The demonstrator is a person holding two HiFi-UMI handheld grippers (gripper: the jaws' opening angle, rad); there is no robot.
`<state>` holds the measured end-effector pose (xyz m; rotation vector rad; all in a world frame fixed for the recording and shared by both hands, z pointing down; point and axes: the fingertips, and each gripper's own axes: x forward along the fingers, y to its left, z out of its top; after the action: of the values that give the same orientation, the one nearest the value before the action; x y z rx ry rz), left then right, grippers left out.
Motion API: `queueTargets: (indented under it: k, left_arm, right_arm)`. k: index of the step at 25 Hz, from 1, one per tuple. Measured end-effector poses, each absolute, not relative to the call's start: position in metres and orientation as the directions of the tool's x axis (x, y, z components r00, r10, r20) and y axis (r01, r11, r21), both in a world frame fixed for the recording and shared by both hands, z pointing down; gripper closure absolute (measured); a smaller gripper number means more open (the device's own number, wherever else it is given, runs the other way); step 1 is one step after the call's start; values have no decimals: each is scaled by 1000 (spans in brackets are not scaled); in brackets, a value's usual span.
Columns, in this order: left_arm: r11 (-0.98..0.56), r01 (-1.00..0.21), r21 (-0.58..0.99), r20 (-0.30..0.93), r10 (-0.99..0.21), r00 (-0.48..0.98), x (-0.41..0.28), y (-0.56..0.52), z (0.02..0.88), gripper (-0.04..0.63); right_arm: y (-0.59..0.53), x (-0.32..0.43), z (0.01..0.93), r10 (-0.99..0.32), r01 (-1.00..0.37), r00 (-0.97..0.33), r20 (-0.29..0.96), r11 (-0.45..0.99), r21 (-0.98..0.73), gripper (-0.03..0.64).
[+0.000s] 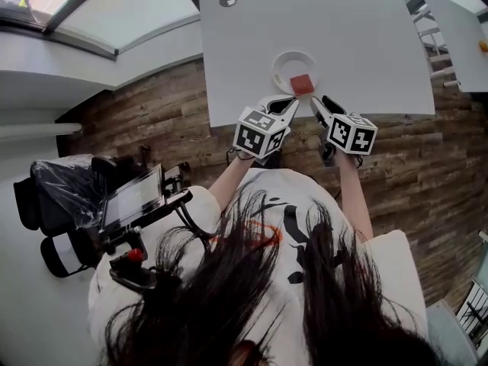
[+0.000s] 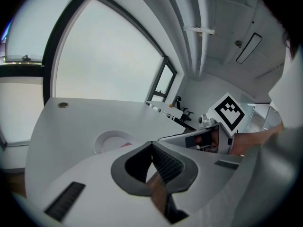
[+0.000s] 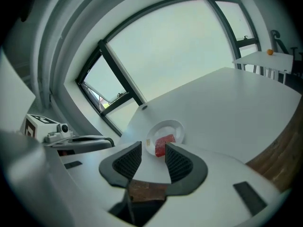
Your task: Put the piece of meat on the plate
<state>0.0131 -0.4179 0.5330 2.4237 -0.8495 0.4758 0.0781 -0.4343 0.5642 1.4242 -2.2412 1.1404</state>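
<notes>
Meat (image 1: 302, 85) sits on the plate (image 1: 284, 61), upper centre of the head view. Right gripper (image 3: 153, 146) jaws apart and empty. Left gripper (image 2: 152, 144) jaws pressed together, holding nothing.

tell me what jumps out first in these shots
The red piece of meat catches the eye first, lying on the small white plate near the front edge of the white table. Just short of it, the left gripper and the right gripper, each with a black-and-white marker cube, point toward the plate. The left jaws are together, while the right jaws are apart and empty.
</notes>
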Motion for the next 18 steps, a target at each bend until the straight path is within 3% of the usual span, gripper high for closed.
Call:
queueTargets:
  k: [18]
  left_arm:
    - [-591, -737, 329, 467, -577, 670, 60, -225, 531, 589]
  right_arm:
    - [-250, 105, 527, -643, -796, -594, 484, 383, -468, 454]
